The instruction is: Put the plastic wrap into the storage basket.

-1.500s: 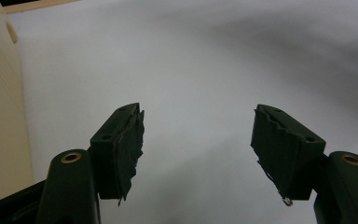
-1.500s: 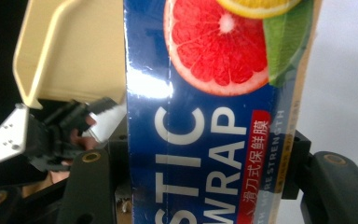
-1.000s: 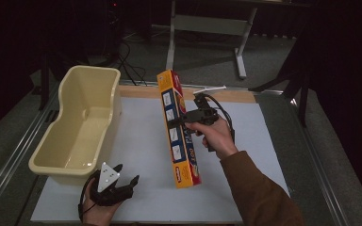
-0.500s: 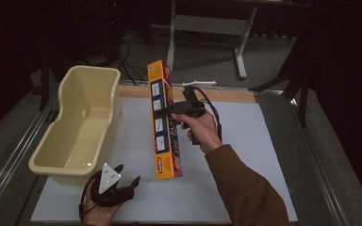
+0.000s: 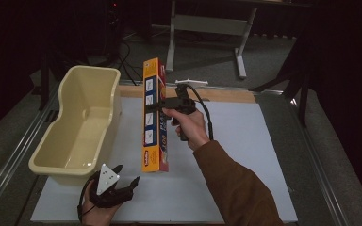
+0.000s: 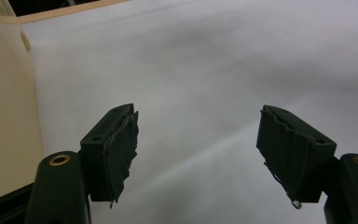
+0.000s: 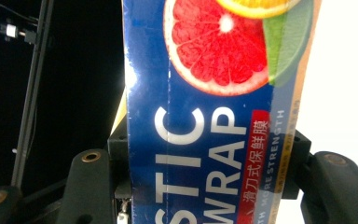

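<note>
While gripped, plastic wrap box point(image 7: 205, 116) shows grapefruit close-up.

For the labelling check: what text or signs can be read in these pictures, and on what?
"STIC WRAP", cut off at the left: plastic wrap box, held by the right gripper.
"MORE STRENGTH": same box, small.
Chinese characters on its red strip: too blurred.
"100" on the box's side in the high view; other print unreadable.

Bare white table point(image 5: 245, 155) lies open on the right. On the left a cream tub point(image 5: 82, 127) blocks passage; a long box point(image 5: 153, 117) hangs just beside it.
</note>
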`<control>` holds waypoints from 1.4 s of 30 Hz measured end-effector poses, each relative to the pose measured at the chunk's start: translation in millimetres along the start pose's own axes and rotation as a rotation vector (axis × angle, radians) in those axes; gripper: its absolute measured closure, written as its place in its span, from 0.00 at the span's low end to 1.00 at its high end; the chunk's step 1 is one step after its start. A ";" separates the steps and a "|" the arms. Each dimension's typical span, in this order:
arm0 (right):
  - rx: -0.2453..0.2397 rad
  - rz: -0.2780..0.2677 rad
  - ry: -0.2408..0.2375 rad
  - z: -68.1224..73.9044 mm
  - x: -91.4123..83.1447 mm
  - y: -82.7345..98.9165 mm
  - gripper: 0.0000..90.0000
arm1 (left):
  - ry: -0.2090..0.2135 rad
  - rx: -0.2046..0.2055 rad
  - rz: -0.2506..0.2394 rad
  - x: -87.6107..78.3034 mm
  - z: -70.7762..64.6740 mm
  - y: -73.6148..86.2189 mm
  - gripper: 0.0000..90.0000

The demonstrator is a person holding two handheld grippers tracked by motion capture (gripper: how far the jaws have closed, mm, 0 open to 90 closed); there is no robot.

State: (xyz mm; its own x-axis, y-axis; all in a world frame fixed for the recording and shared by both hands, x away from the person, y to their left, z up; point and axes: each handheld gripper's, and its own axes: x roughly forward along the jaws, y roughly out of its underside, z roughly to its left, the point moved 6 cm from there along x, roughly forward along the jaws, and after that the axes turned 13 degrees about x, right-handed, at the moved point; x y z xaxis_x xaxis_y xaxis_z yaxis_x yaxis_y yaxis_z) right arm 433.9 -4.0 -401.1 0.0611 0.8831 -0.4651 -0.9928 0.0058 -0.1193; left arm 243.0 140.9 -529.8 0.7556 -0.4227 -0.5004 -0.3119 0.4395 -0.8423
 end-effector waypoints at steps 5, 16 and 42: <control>0.014 -0.011 -0.023 4.1 5.6 -3.1 0.45 | -0.002 -0.006 -0.005 -2.1 1.5 0.2 0.32; 0.022 -0.048 -0.048 24.7 22.8 -10.3 0.45 | 0.009 -0.002 -0.017 -4.5 2.0 -1.9 0.31; 0.076 -0.054 -0.095 55.1 88.6 -17.7 0.45 | 0.049 0.030 -0.034 -2.1 -15.7 -5.8 0.30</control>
State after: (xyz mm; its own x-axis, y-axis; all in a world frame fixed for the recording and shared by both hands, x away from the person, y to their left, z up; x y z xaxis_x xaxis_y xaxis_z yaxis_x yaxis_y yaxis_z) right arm 451.3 100.0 -391.9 0.1078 0.9209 -0.3745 -0.9935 0.0865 -0.0734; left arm 234.1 126.8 -527.0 0.7360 -0.4760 -0.4814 -0.2687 0.4473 -0.8531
